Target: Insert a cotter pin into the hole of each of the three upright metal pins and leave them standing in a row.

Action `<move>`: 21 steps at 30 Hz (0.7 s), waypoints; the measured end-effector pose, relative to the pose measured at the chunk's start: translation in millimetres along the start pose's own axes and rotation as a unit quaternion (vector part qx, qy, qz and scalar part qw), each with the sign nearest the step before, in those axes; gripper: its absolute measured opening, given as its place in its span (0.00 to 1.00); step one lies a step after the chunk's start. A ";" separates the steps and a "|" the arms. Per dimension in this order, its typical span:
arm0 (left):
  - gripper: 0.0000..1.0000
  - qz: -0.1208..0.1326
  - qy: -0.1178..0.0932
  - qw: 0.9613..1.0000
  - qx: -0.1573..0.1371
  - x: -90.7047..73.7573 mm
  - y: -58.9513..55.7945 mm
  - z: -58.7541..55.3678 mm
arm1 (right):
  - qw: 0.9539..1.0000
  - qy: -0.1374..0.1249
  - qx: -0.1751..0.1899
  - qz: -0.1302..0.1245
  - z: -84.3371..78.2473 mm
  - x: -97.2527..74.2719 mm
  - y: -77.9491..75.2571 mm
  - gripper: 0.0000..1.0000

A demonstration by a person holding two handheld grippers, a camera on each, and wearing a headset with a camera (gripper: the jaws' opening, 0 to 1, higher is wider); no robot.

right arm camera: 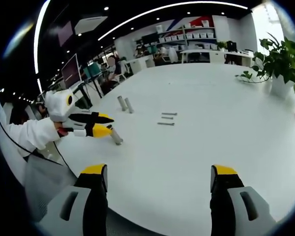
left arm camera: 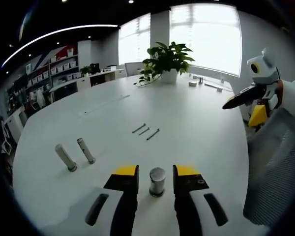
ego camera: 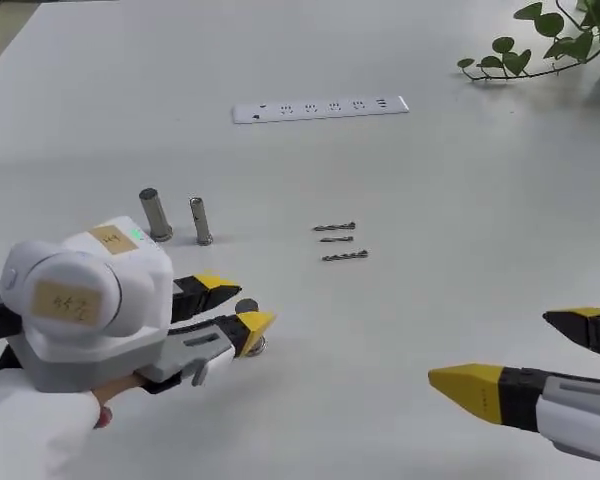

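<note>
Steel-grey and stubby, one metal pin (left arm camera: 157,181) stands upright near the table's (ego camera: 460,200) near edge, between the parted jaws of the left gripper (ego camera: 254,300) with a gap on each side. Two more metal pins (ego camera: 155,214) stand side by side just beyond. Three cotter pins (ego camera: 337,240) lie loose mid-table. The right gripper (ego camera: 488,348) hovers, jaws spread wide. A power strip (ego camera: 320,108) lies toward the far edge and a plant (left arm camera: 169,59) sits at a far corner. Shelves (right arm camera: 201,30) line the office wall.
</note>
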State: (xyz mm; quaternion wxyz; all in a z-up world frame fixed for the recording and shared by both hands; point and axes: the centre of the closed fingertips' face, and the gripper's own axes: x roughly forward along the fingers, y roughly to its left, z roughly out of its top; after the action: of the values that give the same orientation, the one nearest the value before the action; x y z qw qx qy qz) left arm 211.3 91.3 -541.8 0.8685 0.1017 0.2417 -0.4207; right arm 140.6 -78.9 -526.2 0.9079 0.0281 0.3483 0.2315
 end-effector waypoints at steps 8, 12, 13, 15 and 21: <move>0.46 -0.019 -0.017 1.000 -0.007 -16.2 0.1 14.5 | 1.000 0.003 -0.003 0.004 -1.5 0.7 2.7 0.84; 0.54 -0.029 -0.008 1.000 -0.003 -23.7 -0.9 5.9 | 1.000 0.003 -0.003 0.004 -0.8 0.3 2.1 0.85; 0.57 -0.032 -0.007 0.999 -0.005 -25.6 -1.2 4.1 | 1.000 0.003 -0.003 0.003 -0.6 0.1 1.9 0.85; 0.65 -0.035 -0.009 0.999 -0.012 -30.1 -1.2 1.0 | 1.000 0.002 -0.003 0.002 -0.3 -0.3 1.2 0.85; 0.83 -0.042 -0.015 0.998 -0.040 -42.8 -2.0 -4.8 | 1.000 0.002 0.000 0.000 -0.7 -0.2 0.4 0.85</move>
State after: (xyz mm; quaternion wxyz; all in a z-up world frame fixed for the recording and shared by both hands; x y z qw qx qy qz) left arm 185.5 121.1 -524.3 0.8569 0.0499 0.2494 -0.4485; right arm 139.8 -78.8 -526.6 0.9070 0.0276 0.3505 0.2316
